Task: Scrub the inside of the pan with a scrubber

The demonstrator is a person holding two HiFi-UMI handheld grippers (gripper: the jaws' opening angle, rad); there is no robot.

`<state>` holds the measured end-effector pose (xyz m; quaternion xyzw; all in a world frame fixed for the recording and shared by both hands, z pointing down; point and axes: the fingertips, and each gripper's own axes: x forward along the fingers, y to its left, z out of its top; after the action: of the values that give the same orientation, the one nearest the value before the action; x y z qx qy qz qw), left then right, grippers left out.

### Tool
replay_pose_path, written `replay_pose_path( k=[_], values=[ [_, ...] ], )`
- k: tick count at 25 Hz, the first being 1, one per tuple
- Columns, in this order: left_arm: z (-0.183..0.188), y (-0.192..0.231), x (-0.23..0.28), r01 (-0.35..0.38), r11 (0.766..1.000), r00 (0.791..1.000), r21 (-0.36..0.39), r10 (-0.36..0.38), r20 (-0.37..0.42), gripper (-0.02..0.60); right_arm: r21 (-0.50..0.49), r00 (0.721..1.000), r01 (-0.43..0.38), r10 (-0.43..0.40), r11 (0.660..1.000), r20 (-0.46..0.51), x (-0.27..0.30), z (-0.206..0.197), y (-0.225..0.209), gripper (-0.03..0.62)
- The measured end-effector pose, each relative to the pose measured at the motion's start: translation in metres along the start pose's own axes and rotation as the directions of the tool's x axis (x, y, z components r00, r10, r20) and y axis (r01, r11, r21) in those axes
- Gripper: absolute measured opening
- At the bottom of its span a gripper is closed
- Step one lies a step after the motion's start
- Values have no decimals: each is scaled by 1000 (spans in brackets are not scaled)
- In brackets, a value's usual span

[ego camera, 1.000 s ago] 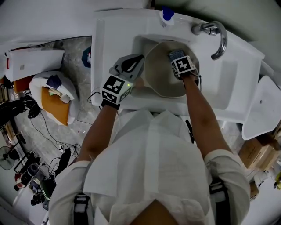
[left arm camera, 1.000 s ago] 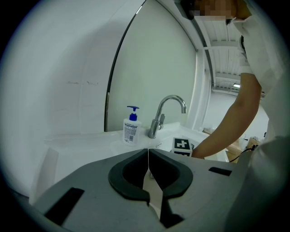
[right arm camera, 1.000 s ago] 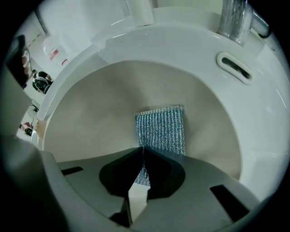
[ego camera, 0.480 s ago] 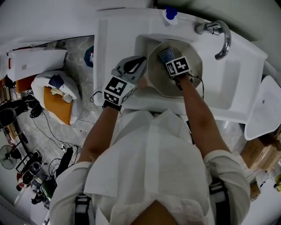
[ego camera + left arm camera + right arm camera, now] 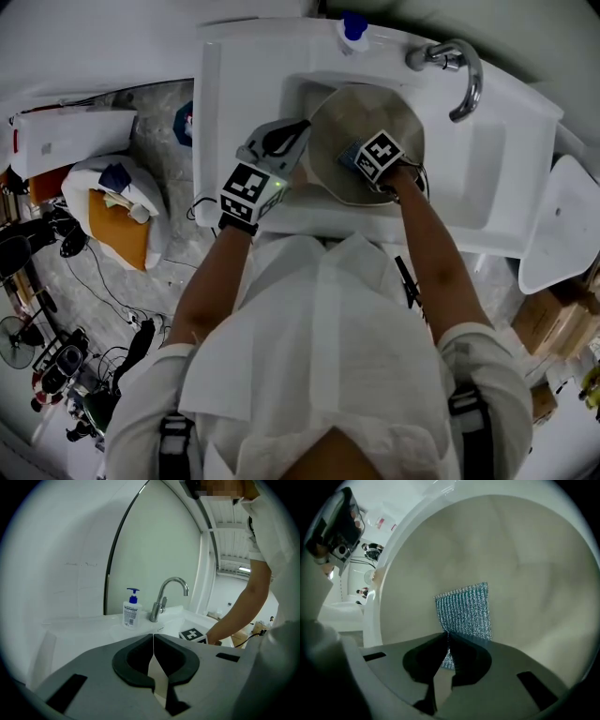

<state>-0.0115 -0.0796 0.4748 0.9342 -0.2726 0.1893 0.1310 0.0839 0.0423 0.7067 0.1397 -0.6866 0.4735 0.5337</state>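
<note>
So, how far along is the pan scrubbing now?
Done: the left gripper grips the pan at its rim. In hand: the right gripper presses the scrubber against the pan's inside wall. Left: probably more strokes; the inside shows no clear clean patch.

In the head view, the right gripper (image 5: 362, 157) covers most of the scrubber (image 5: 347, 153) — the soap bottle (image 5: 131, 612) label is unreadable.

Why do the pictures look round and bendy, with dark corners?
Wide-angle lenses: in the head view the straight sink bows; in the left gripper view the corners go black; in the right gripper view the pan balloons, though the scrubber stays sharp.
</note>
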Motion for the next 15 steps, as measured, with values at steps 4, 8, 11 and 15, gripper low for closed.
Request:
replay_pose_path(
  k=[4,8,11,15],
  values=[
    [-1,-2,0,-1,1000,1000,0,1,-1,18,27,993,116,-115,993,-35,-14,-13,-36,20],
    [-2,-3,0,-2,1000,1000,2,2,-4,18,81,978,203,-206,976,34,-28,-1,-64,20],
    [-3,-3,-1,-5,1000,1000,2,5,-9,18,105,957,259,-269,960,106,-37,19,-78,20],
    [-4,-4,-4,-10,1000,1000,0,10,-11,18,143,928,279,-305,950,213,-44,46,-82,20]
  ],
)
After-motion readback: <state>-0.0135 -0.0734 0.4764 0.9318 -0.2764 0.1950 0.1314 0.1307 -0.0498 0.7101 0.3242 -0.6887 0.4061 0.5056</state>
